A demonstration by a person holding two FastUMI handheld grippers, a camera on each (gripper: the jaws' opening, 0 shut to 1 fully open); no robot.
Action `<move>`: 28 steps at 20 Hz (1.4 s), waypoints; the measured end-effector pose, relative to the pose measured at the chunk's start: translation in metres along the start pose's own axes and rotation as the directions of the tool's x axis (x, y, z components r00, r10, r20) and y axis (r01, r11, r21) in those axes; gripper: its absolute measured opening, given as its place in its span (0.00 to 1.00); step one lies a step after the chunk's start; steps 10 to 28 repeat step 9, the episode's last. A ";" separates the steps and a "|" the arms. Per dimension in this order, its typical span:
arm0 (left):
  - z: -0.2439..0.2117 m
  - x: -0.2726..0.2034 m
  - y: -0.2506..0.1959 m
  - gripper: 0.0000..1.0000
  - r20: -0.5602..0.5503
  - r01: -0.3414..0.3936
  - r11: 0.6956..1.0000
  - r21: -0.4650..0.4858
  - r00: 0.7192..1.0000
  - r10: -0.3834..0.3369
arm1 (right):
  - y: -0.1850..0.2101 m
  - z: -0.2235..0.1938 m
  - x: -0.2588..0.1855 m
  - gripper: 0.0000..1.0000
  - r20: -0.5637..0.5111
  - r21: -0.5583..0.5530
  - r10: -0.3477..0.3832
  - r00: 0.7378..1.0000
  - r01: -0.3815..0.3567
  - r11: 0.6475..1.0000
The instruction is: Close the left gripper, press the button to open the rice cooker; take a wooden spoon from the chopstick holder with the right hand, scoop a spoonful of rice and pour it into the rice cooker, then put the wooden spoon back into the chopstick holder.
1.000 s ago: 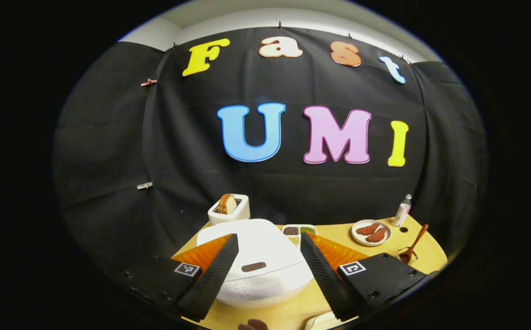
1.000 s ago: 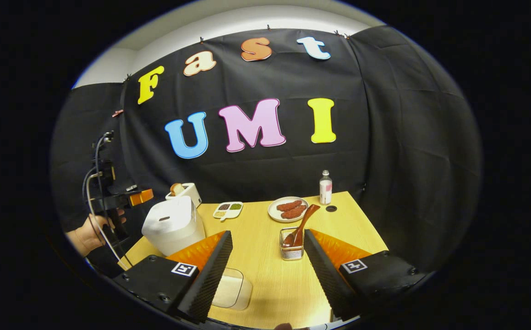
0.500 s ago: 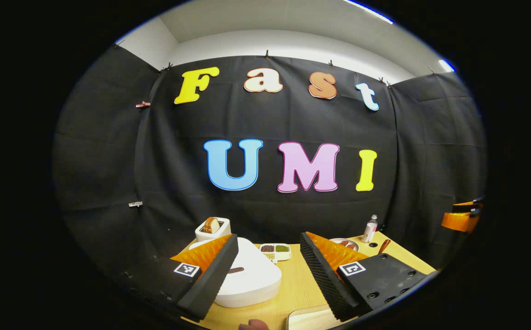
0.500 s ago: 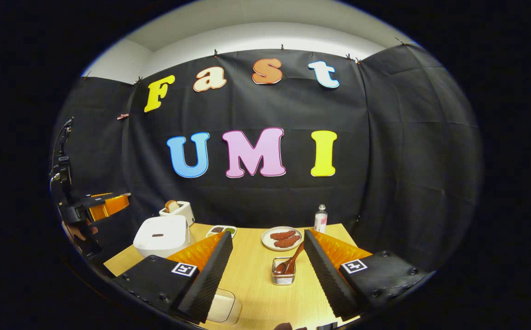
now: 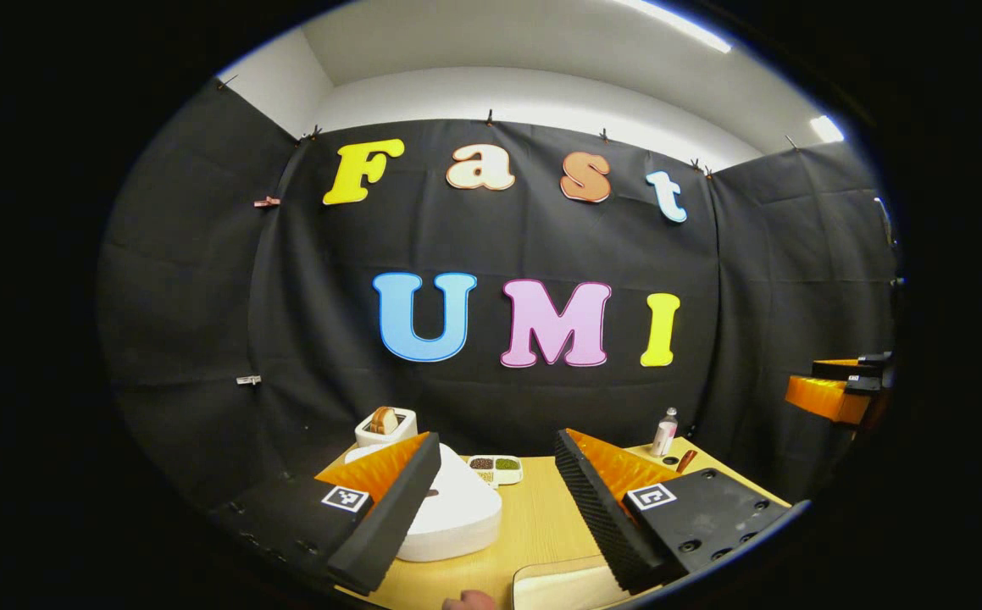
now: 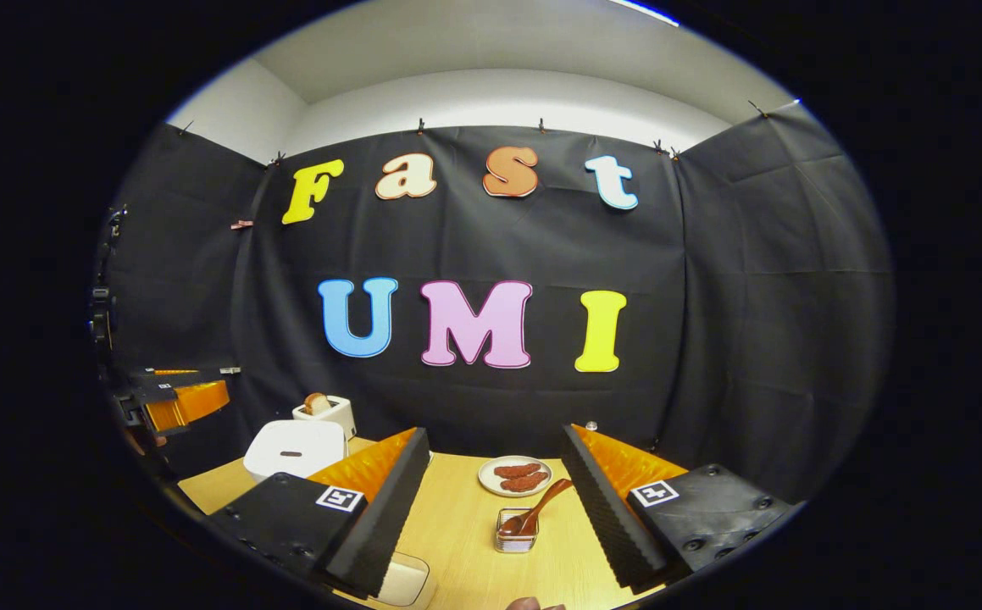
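The white rice cooker (image 5: 455, 508) sits closed on the wooden table (image 5: 541, 525), partly behind the left finger of my left gripper (image 5: 491, 500), which is open and held back from it. In the right gripper view the cooker (image 6: 296, 446) stands at the table's left, with the left gripper (image 6: 173, 398) hovering left of it. The wooden spoon (image 6: 537, 511) leans in the wire chopstick holder (image 6: 514, 535) between the fingers of my open right gripper (image 6: 491, 500), some way off. A pale container of rice (image 6: 402, 583) lies at the near edge. The right gripper (image 5: 834, 391) hangs at the far right in the left gripper view.
A white toaster (image 5: 385, 425) with bread stands behind the cooker. A divided dish of grains (image 5: 495, 466) lies mid-table, a small bottle (image 5: 665, 432) at the back right. A plate of sausages (image 6: 514, 476) lies behind the chopstick holder. A pale container (image 5: 563, 585) sits at the near edge.
Both grippers have pulled back and tilted up from the table. The cooker, spoon and holder now look smaller and lower in both views. Both stayed open.
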State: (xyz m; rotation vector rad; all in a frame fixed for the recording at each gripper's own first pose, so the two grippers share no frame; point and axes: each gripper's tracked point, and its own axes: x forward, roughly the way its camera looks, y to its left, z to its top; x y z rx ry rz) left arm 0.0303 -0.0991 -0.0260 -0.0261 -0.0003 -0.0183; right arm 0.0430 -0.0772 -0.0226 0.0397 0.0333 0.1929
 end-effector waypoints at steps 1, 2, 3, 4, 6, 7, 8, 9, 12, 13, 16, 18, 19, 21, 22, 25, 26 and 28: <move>0.000 0.000 0.002 0.95 0.000 -0.002 1.000 -0.003 1.000 0.002 | -0.001 0.001 0.001 0.99 0.002 -0.002 -0.002 1.000 0.002 1.000; 0.000 -0.001 0.003 0.94 0.003 -0.004 1.000 -0.003 1.000 0.004 | 0.000 0.001 0.001 0.98 0.002 -0.004 -0.006 1.000 0.006 1.000; 0.001 -0.001 0.004 0.95 0.007 -0.006 1.000 0.000 1.000 0.006 | -0.001 0.001 0.000 0.98 0.001 -0.003 -0.008 1.000 0.008 1.000; 0.002 -0.001 0.004 0.95 0.009 -0.005 1.000 0.004 1.000 0.005 | -0.002 0.002 0.000 0.99 0.001 0.002 -0.007 1.000 0.007 1.000; 0.001 0.000 0.003 0.95 0.012 -0.006 1.000 0.018 1.000 0.006 | -0.004 0.002 0.000 0.98 0.001 0.006 -0.013 1.000 0.013 1.000; 0.002 0.000 0.002 0.95 0.015 -0.003 1.000 0.023 1.000 0.003 | -0.005 0.002 0.000 0.99 0.000 0.006 -0.015 1.000 0.015 1.000; 0.003 0.000 0.000 0.95 0.020 0.002 1.000 0.026 1.000 -0.003 | -0.005 0.002 -0.001 0.98 -0.003 0.007 -0.014 1.000 0.014 1.000; 0.004 0.001 -0.001 0.95 0.021 0.003 1.000 0.031 1.000 -0.003 | -0.004 0.001 0.000 0.98 -0.003 0.006 -0.013 1.000 0.013 1.000; 0.004 0.001 -0.001 0.95 0.021 0.003 1.000 0.031 1.000 -0.003 | -0.004 0.001 0.000 0.98 -0.003 0.006 -0.013 1.000 0.013 1.000; 0.004 0.001 -0.001 0.95 0.021 0.003 1.000 0.031 1.000 -0.003 | -0.004 0.001 0.000 0.98 -0.003 0.006 -0.013 1.000 0.013 1.000; 0.004 0.001 -0.001 0.95 0.021 0.003 1.000 0.031 1.000 -0.003 | -0.004 0.001 0.000 0.98 -0.003 0.006 -0.013 1.000 0.013 1.000; 0.004 0.001 -0.001 0.95 0.021 0.003 1.000 0.031 1.000 -0.003 | -0.004 0.001 0.000 0.98 -0.003 0.006 -0.013 1.000 0.013 1.000; 0.004 0.001 -0.001 0.95 0.021 0.003 1.000 0.031 1.000 -0.003 | -0.004 0.001 0.000 0.98 -0.003 0.006 -0.013 1.000 0.013 1.000; 0.004 0.001 -0.001 0.95 0.021 0.003 1.000 0.031 1.000 -0.003 | -0.004 0.001 0.000 0.98 -0.003 0.006 -0.013 1.000 0.013 1.000; 0.004 0.001 -0.001 0.95 0.021 0.003 1.000 0.031 1.000 -0.003 | -0.004 0.001 0.000 0.98 -0.003 0.006 -0.013 1.000 0.013 1.000; 0.004 0.001 -0.001 0.95 0.021 0.003 1.000 0.031 1.000 -0.003 | -0.004 0.001 0.000 0.98 -0.003 0.006 -0.013 1.000 0.013 1.000; 0.004 0.001 -0.001 0.95 0.021 0.003 1.000 0.031 1.000 -0.003 | -0.004 0.001 0.000 0.98 -0.003 0.006 -0.013 1.000 0.013 1.000; 0.004 0.001 -0.001 0.95 0.021 0.003 1.000 0.031 1.000 -0.003 | -0.004 0.001 0.000 0.98 -0.003 0.006 -0.013 1.000 0.013 1.000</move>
